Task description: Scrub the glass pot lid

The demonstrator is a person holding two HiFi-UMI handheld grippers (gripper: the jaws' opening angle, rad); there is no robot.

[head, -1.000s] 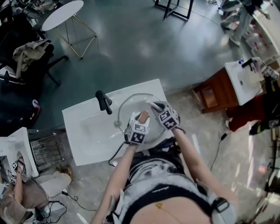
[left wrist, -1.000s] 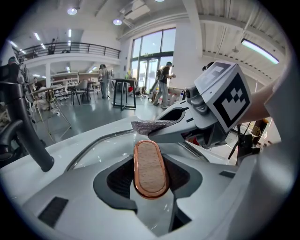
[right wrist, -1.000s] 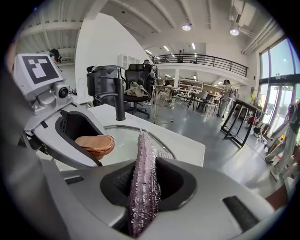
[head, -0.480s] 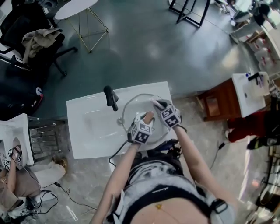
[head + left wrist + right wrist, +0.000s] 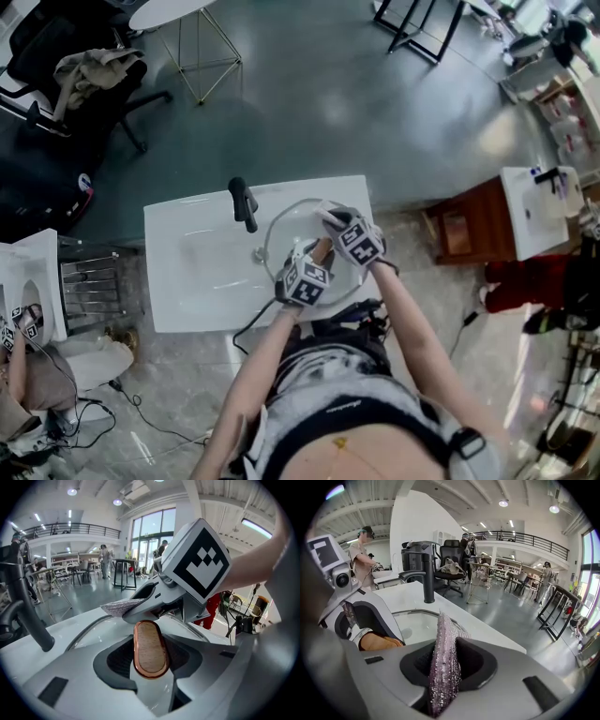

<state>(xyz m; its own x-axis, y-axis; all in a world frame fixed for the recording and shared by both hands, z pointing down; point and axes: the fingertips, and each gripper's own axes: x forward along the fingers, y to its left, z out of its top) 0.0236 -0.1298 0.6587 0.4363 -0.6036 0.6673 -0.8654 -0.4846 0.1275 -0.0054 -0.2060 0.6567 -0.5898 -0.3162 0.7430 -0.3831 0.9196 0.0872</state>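
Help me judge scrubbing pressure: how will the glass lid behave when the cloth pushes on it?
Probably rigid and heavy: the glass lid is wide. Gripped only at its wooden knob by the left claw, it may tilt under off-centre pushes from the scrub cloth. Being glass, it could crack if knocked against the sink.
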